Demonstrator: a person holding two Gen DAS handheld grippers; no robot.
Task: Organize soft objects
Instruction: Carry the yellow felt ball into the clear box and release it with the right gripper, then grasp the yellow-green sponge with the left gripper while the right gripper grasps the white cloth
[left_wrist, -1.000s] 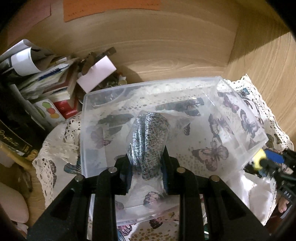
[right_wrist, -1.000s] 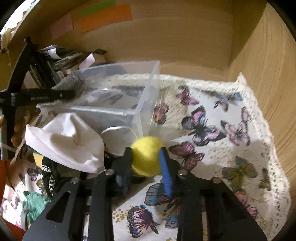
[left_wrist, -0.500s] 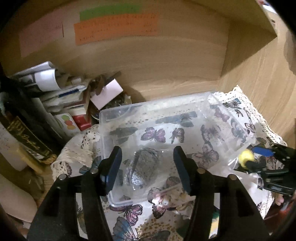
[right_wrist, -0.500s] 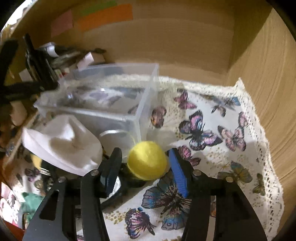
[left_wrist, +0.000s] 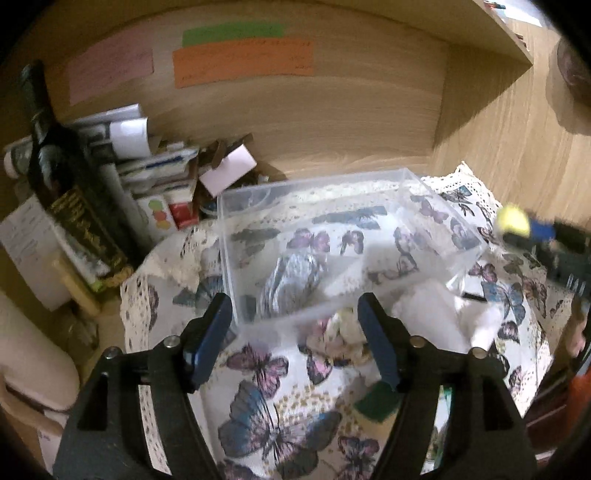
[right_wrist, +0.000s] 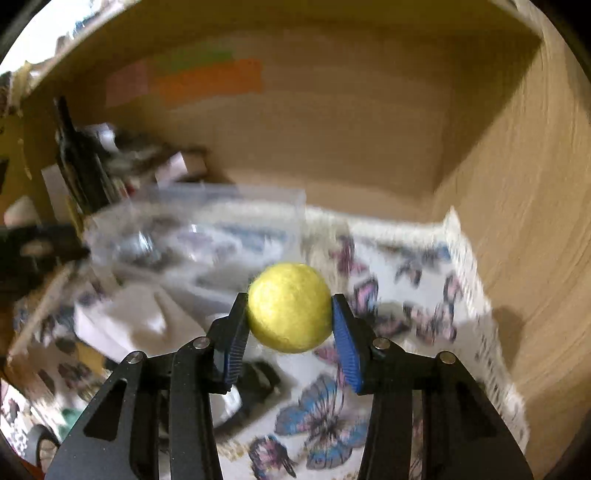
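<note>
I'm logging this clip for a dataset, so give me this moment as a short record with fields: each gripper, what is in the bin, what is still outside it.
left gripper: open, empty, in front of the bin
right gripper: shut on the yellow ball
clear plastic bin: holds a grey knitted item
outside the bin: white cloth on the butterfly tablecloth

Clear bin and cloth motion-blurred.

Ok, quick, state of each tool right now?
Left tool: open, holding nothing.
Right tool: closed on the yellow ball.
</note>
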